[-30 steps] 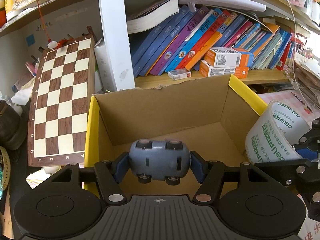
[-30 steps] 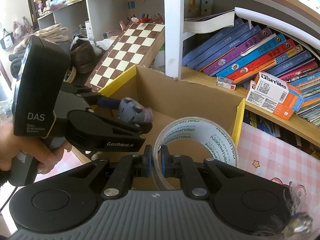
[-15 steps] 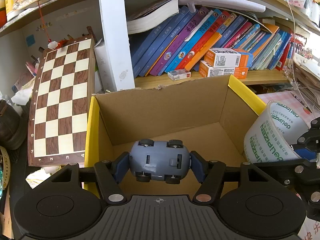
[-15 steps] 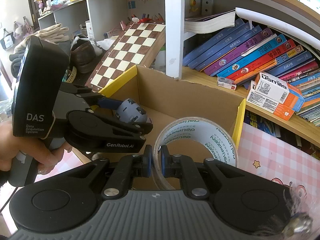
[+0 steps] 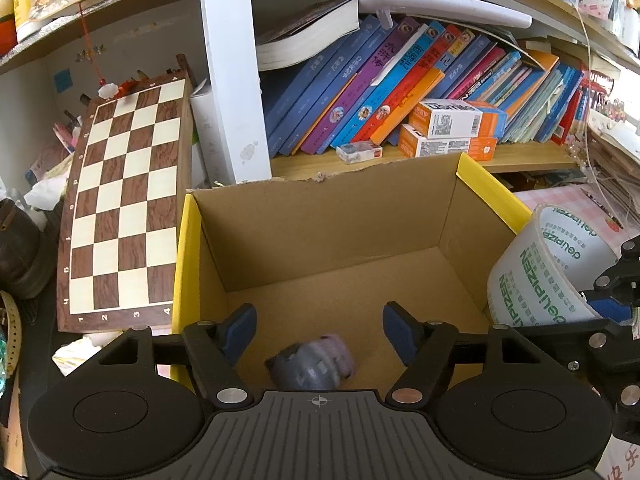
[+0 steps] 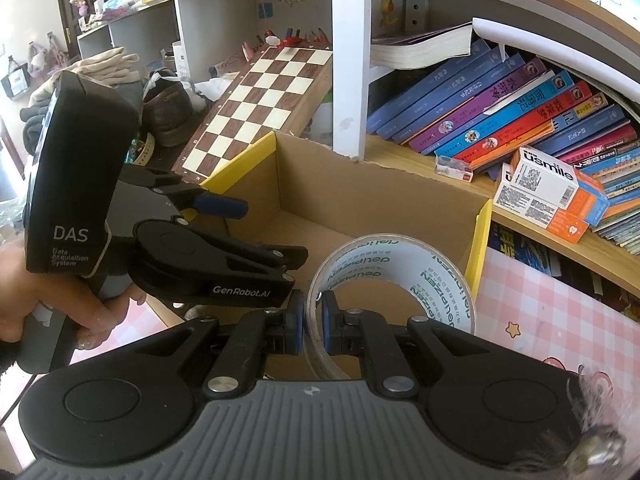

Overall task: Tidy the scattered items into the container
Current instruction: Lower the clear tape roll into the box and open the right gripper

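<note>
Gaping left gripper (image 5: pixel 319 330) above toy car (image 5: pixel 311 366).

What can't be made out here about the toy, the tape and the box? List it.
- Small blue-grey toy car: motion-blurred in the left wrist view; hidden behind the left gripper in the right wrist view.
- Clear printed tape roll: lower edge hidden by the right gripper.
- Brown cardboard box with yellow-edged flaps: near wall hidden by the grippers in both views.

Black hand-held gripper (image 5: pixel 319 334), blue pads (image 5: pixel 240 328)
</note>
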`<state>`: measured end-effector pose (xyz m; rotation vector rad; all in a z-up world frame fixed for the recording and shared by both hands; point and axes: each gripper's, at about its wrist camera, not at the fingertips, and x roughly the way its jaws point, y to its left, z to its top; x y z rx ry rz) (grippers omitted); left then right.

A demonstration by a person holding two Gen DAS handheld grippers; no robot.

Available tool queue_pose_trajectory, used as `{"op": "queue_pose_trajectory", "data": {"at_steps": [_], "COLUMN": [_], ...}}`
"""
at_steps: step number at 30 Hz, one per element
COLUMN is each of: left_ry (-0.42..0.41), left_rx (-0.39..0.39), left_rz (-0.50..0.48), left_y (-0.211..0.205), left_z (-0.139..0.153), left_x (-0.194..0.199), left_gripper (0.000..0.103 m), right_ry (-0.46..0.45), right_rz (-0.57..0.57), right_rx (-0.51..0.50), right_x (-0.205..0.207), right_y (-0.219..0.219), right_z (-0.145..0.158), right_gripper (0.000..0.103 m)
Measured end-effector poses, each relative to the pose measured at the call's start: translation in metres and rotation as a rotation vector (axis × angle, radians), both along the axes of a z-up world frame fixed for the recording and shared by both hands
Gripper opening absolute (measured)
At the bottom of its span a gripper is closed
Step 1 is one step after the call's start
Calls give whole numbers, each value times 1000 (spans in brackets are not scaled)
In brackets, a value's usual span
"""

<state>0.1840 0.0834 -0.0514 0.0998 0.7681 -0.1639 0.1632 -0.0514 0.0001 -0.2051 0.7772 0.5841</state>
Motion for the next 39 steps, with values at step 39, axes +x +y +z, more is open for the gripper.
{"op": "queue_pose_trajectory", "data": {"at_steps": [39], "left_ry": [-63], "left_rx": [-20], "left_rz": [13], "left_y": [5], "left_z": [22], "left_x": [-27], "left_gripper": [72], "right_ry": [108], "right_rz": [80], "right_rx": [-121], "right_x": [43], "right_y": [21], "right_z": [-41], "right_gripper": [9]}}
